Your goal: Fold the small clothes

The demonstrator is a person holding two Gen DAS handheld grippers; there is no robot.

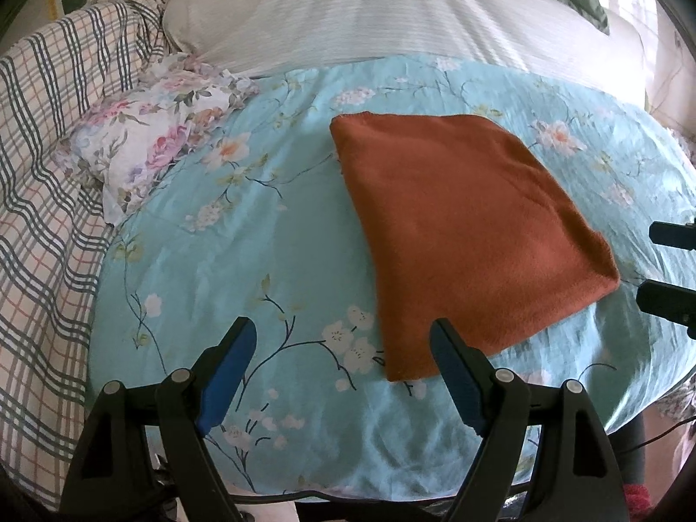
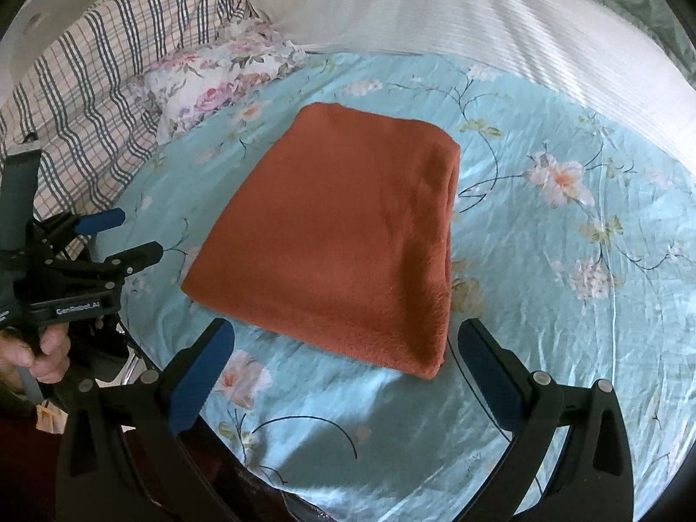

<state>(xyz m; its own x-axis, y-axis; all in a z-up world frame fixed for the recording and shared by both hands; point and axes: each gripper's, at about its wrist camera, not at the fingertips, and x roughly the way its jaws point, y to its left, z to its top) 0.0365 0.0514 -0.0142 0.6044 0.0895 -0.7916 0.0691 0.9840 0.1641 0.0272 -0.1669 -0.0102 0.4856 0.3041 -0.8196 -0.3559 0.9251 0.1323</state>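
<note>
A rust-orange fleece cloth [image 1: 465,235] lies folded flat on the light blue floral bedsheet [image 1: 243,261]; it also shows in the right wrist view [image 2: 343,235], with its folded edge on the right. My left gripper [image 1: 343,330] is open and empty, just short of the cloth's near left corner. My right gripper [image 2: 343,335] is open and empty, just short of the cloth's near edge. In the left wrist view the right gripper's fingers [image 1: 670,296] show at the right edge. In the right wrist view the left gripper [image 2: 117,235] stands left of the cloth.
A floral-print pillow [image 1: 143,148] lies at the far left of the sheet, a plaid blanket [image 1: 39,174] is bunched beyond it, and a white striped pillow [image 1: 348,13] lies at the back. The bed's near edge runs just under both grippers.
</note>
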